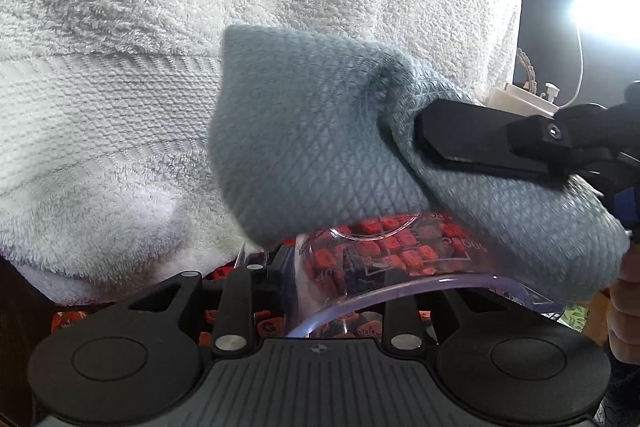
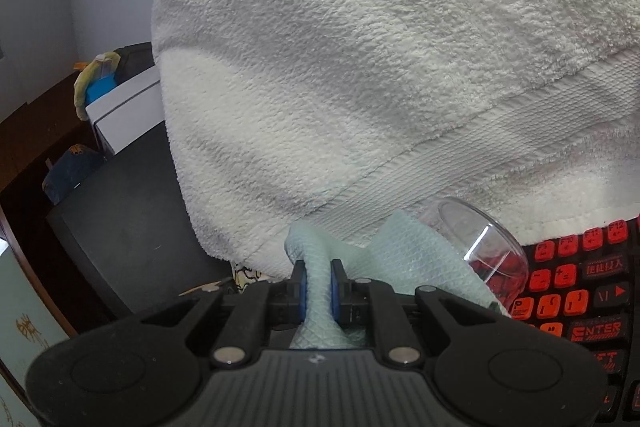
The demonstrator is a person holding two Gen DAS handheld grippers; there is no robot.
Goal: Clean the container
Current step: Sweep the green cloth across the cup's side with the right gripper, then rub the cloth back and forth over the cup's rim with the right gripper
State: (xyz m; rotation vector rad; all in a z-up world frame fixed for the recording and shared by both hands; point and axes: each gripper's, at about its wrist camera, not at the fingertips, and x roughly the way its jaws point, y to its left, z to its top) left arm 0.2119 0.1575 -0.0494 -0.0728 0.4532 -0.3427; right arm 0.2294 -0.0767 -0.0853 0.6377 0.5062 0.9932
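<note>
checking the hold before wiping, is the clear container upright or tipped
Tipped: the clear container lies on its side above the keyboard, its round end facing the right-wrist view, the blue cloth pressed against it.

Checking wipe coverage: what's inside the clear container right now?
Part of the grey-green cloth is pushed into the clear container, held by the right claw. Red keyboard keys show through its wall. Any dirt under the cloth is hidden.

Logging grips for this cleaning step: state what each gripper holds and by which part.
The right gripper pinches the pale blue cloth by a bunched fold. The left gripper appears to hold the clear container at its rim, fingertips hidden.
</note>
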